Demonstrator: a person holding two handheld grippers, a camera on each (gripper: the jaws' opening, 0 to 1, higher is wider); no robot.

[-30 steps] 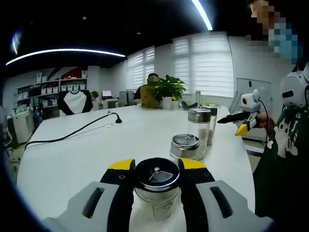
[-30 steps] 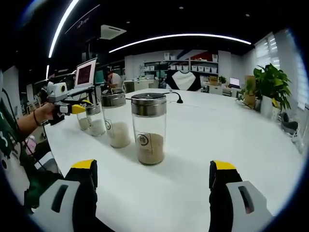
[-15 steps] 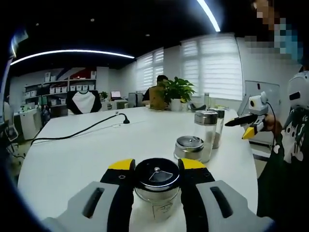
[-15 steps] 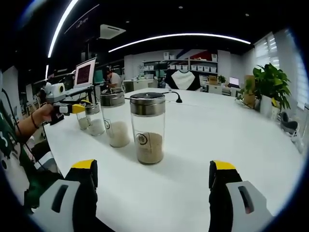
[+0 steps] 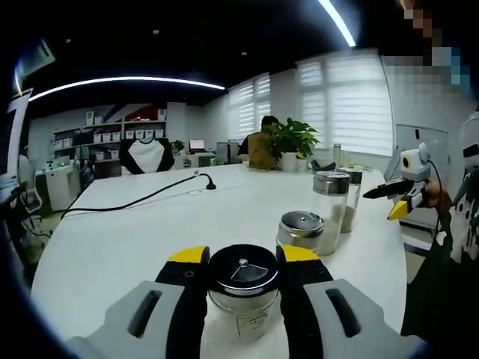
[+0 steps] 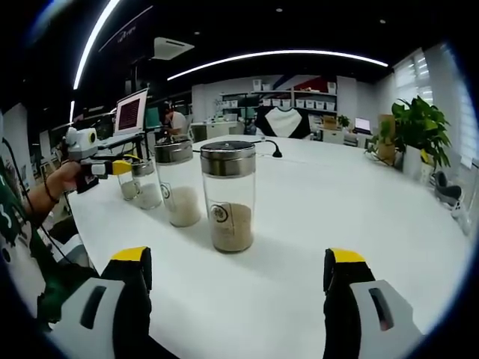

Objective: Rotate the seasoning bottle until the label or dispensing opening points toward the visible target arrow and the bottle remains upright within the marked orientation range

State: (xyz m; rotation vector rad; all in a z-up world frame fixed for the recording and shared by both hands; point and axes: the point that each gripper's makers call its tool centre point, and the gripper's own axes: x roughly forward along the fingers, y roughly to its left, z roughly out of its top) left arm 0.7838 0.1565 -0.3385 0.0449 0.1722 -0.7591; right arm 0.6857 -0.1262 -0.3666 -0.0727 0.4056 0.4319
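White and wide, the surface [image 6: 314, 224] carries a row of glass seasoning bottles in an office with shelves and blinds. In the left gripper view, the left gripper [image 5: 243, 262] is clamped on a short seasoning bottle [image 5: 242, 288], upright, its black lid between the yellow-tipped jaws. Beyond it stand a low metal-lidded jar [image 5: 301, 229] and two taller bottles [image 5: 329, 202]. In the right gripper view, the right gripper [image 6: 238, 273] is spread wide, holding nothing, facing a tall bottle [image 6: 229, 196] of tan seasoning. A black cable [image 5: 135, 200] crosses the surface.
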